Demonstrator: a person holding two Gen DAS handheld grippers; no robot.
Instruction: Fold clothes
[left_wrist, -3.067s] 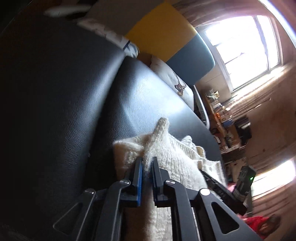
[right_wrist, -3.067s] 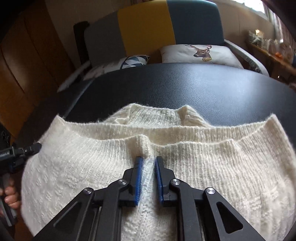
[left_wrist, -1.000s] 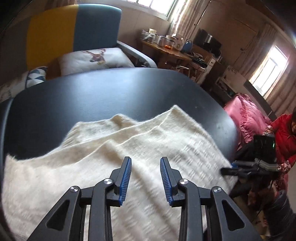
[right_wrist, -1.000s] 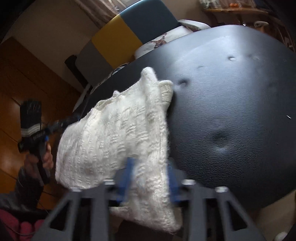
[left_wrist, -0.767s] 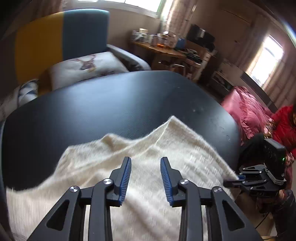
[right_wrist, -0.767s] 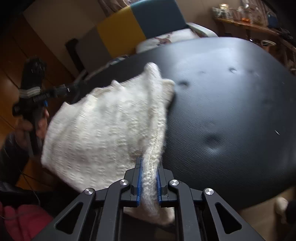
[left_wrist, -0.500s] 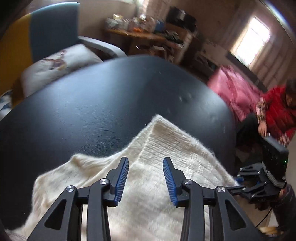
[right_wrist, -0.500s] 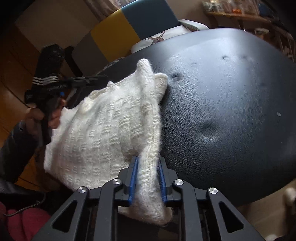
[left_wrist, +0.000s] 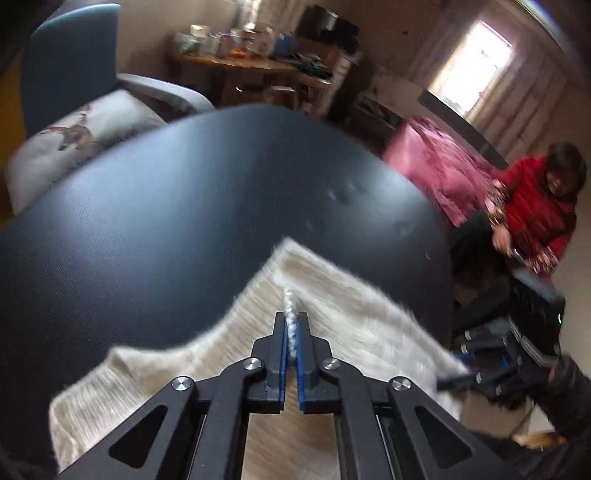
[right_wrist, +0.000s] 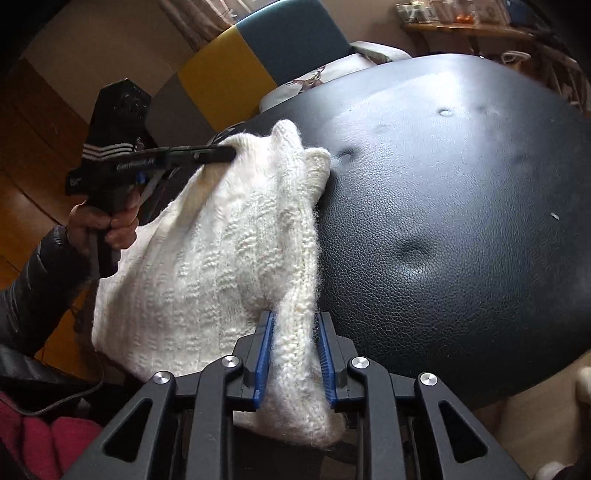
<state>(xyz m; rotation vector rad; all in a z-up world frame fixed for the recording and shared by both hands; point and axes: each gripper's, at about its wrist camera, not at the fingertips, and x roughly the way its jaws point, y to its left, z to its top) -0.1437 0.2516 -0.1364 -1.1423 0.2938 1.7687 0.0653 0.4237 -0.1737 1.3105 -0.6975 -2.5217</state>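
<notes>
The sweater (right_wrist: 236, 236) is cream-white, knitted in ribbed, textured rows. The surface (right_wrist: 461, 206) is black with a pebbled leather grain (dimpled in places). Both hand-held grippers are black with blue pads (right_wrist: 263, 362). The chair (right_wrist: 258, 55), upper left, is yellow and teal.

Ahead of me lies a broad black leather-look surface (left_wrist: 184, 206), dimpled by tufting. Beyond it at eleven o'clock stands an armchair (right_wrist: 258, 55) with yellow, grey and teal panels, a deer-print cushion (left_wrist: 74, 136) on its seat. At twelve o'clock a wooden table (left_wrist: 255, 70) along the wall is crowded with jars and clutter. Bright daylight pours through a window (left_wrist: 476, 62) at two o'clock. Below it, a pink quilted cover (left_wrist: 439, 173) drapes some furniture, and a seated person in a red jacket (left_wrist: 535, 214) is at three o'clock. Brown wood panelling (right_wrist: 33, 129) shows at nine o'clock.
</notes>
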